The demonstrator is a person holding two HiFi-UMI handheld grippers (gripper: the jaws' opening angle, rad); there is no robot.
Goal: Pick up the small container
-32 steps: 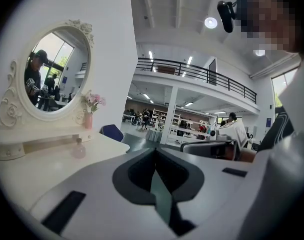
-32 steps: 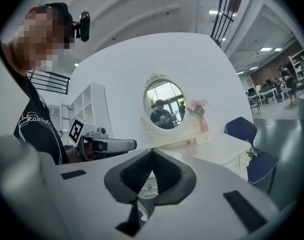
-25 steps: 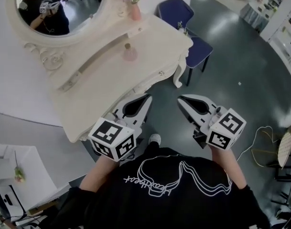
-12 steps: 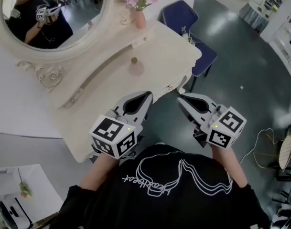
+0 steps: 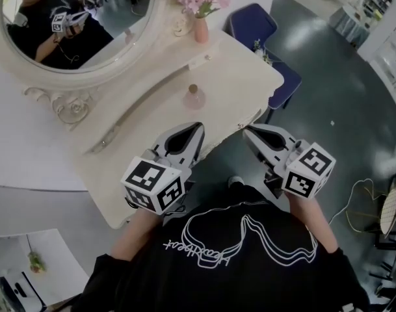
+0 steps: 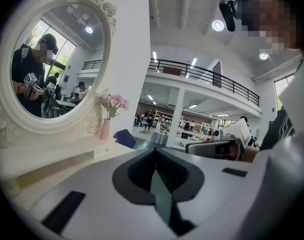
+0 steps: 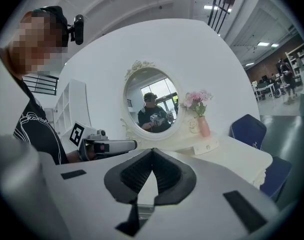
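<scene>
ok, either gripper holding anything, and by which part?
Nothing is held. The left gripper and right gripper both have jaws shut on nothing; the small container stands apart on the dressing table.

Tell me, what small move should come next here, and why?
Probably carry the left claw forward over the table toward the small pink container. That claw is shut, empty and short of the container, yet nearer to it than the right claw.
</scene>
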